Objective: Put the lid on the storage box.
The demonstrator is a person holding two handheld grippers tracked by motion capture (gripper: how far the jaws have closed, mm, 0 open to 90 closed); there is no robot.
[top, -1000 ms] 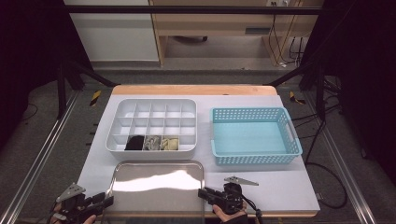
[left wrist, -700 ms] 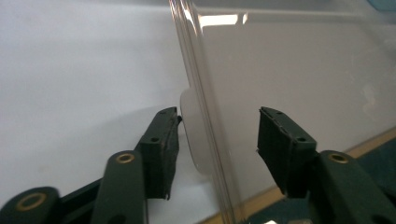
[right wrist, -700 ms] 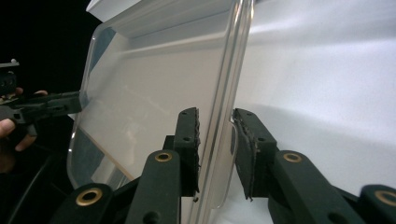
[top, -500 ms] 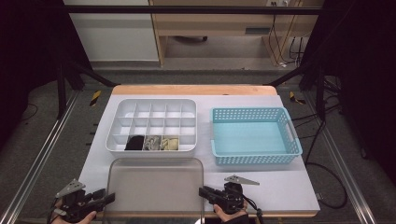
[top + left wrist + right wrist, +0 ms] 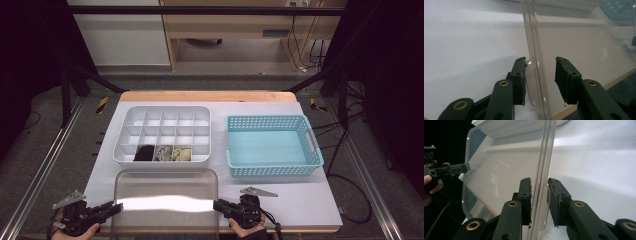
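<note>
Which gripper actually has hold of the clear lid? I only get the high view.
Observer: The right gripper. Its fingers have just been closing and now press both faces of the clear lid at its rim.
Operator: And the left one?
Observer: The left gripper straddles the opposite rim. Its fingers have just been closing too; one touches the rim, the other stands apart from it.

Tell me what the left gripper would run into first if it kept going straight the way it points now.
The left gripper points right, across the table, with the rim of the clear plastic lid between its open jaws. Pushed on, it would probably meet that rim's edge first; depth is hard to judge.
</note>
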